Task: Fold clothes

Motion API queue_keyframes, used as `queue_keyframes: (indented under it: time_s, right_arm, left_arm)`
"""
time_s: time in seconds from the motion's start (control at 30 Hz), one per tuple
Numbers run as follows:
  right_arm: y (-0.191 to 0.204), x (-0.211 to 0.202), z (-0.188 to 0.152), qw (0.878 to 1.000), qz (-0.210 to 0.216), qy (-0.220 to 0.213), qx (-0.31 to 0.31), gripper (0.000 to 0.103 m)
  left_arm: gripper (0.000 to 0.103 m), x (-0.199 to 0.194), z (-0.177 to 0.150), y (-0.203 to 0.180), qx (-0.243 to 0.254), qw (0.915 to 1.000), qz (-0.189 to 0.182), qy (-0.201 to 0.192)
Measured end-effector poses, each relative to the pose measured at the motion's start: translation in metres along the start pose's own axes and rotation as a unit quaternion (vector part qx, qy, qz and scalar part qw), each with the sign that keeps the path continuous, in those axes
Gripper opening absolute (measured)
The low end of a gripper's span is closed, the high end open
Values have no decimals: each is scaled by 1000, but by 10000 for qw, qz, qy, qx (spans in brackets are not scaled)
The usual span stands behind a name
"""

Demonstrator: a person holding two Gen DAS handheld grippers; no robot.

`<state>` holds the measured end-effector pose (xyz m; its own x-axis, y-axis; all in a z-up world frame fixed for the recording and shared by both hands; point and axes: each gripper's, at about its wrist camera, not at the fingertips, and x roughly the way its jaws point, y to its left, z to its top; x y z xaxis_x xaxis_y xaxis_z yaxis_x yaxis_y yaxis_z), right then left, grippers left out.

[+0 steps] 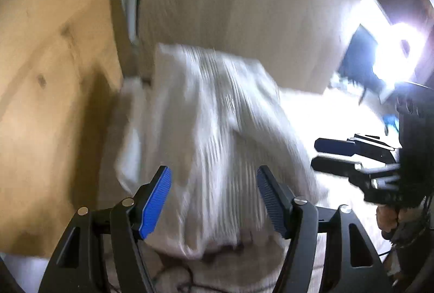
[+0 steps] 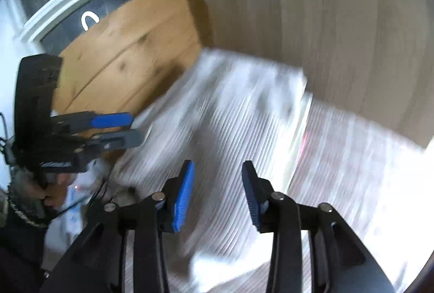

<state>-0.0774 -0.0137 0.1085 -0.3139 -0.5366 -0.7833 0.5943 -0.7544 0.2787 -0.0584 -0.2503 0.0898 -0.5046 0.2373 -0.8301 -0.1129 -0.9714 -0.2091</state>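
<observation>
White ribbed garment (image 1: 217,130): heaped on pale worktop (image 1: 244,8) beside wooden board (image 1: 54,62), likely released for next fold. Left tool (image 1: 214,198): spread, empty. Right tool (image 2: 218,195): spread, empty.

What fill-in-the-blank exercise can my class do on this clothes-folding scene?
1. The garment lying in front of both grippers is ____ in colour.
2. The pads on the fingers are ____.
3. The board beside the garment is made of ____.
4. Nothing is gripped: both pairs of fingers stand ____.

Missing words: white; blue; wood; open
</observation>
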Motion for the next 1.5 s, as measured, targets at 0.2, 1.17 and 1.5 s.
queue_keyframes:
  time_s: [0.2, 1.17, 1.5]
  right_arm:
    - [13, -12, -38, 9978, -511, 427, 43, 42]
    - [63, -129, -165, 9827, -1664, -356, 730, 57]
    - [69, -170, -184, 9755, -1941, -604, 835, 57]
  left_arm:
    - [65, -5, -31, 0, -473, 9974, 440, 304]
    - [78, -133, -145, -101, -404, 9958, 787, -251]
    - [78, -150, -149, -127, -164, 9976, 563, -375]
